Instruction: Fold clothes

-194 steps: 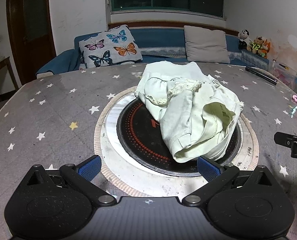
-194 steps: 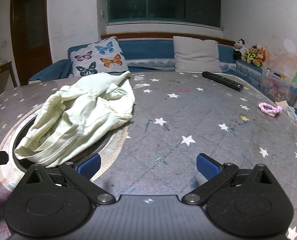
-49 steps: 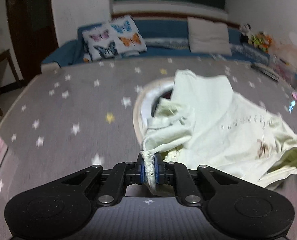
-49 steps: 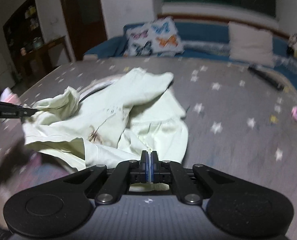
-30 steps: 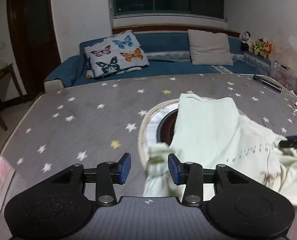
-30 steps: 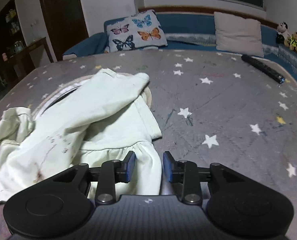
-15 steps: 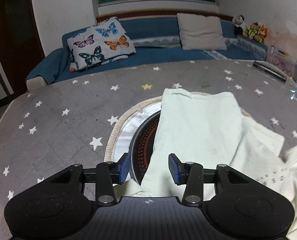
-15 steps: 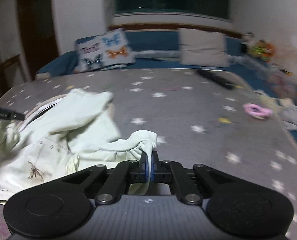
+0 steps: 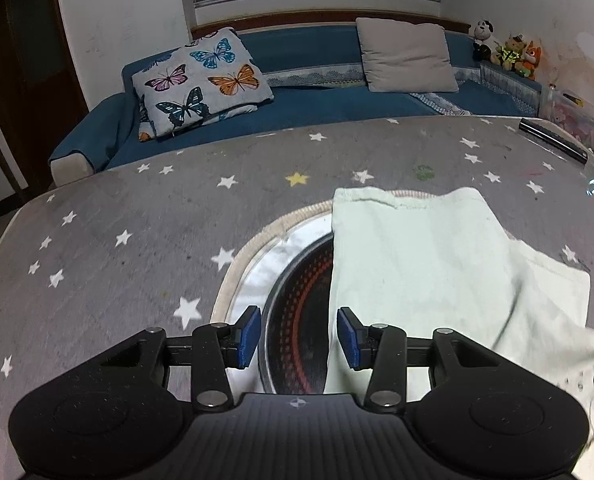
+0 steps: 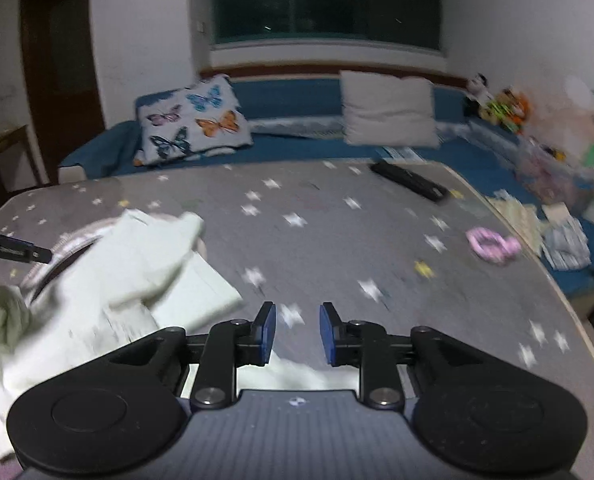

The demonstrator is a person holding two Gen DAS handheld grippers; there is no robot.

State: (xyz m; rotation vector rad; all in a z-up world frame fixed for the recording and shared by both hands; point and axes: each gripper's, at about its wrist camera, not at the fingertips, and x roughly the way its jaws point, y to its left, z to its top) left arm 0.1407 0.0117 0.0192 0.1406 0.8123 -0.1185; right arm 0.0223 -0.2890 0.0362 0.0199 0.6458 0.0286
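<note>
We see the pale green garment [image 9: 417,264] spread over the round hotplate [image 9: 301,320] on the star-patterned surface [image 9: 117,232], its left edge running just inside the right pad of our left gripper [image 9: 299,338], whose jaws stand apart and grip nothing. Our right gripper [image 10: 296,334] has just been opening and holds nothing, the garment lying to its left and beneath it.

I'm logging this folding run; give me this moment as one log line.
stage: spreading garment on table | left gripper: open, empty | right gripper: jaws just opened, nothing between them | garment: partly flattened, unfolded
</note>
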